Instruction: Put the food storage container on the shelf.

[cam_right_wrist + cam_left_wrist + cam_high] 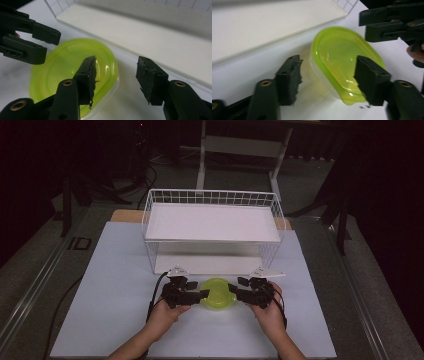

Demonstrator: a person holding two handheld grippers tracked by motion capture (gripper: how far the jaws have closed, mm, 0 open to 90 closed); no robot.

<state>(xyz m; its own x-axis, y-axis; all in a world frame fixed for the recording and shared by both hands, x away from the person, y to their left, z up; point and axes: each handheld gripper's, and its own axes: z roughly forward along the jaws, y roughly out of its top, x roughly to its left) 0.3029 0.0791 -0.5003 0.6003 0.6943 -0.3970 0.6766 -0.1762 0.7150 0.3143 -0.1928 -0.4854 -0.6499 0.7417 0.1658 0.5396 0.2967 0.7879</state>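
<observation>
The lidded green container [217, 293] is sitting on the white table [110, 285], just in front of the wire basket rack [212, 227], which stands at its twelve o'clock. The container's clear body is showing under the bright lid in the left gripper view [342, 62] and the right gripper view [72, 72]. The left gripper [202, 293] is closing in from nine o'clock and the right gripper [233, 290] from three o'clock, each with its jaws standing apart and clamped on nothing. In the left gripper view its own jaws are straddling the near end of the container [325, 77]; in the right gripper view one jaw is hanging over the lid and the other over bare table [113, 80]. To do this step well, I judge that both hands should be lowering until the pads are bracketing the rim, not riding on the slick lid, then squeezing evenly from both sides. An uneven pinch could be tipping the light container or popping the lid. Lifting level afterwards would be clearing the rack's lower shelf [205, 262].
</observation>
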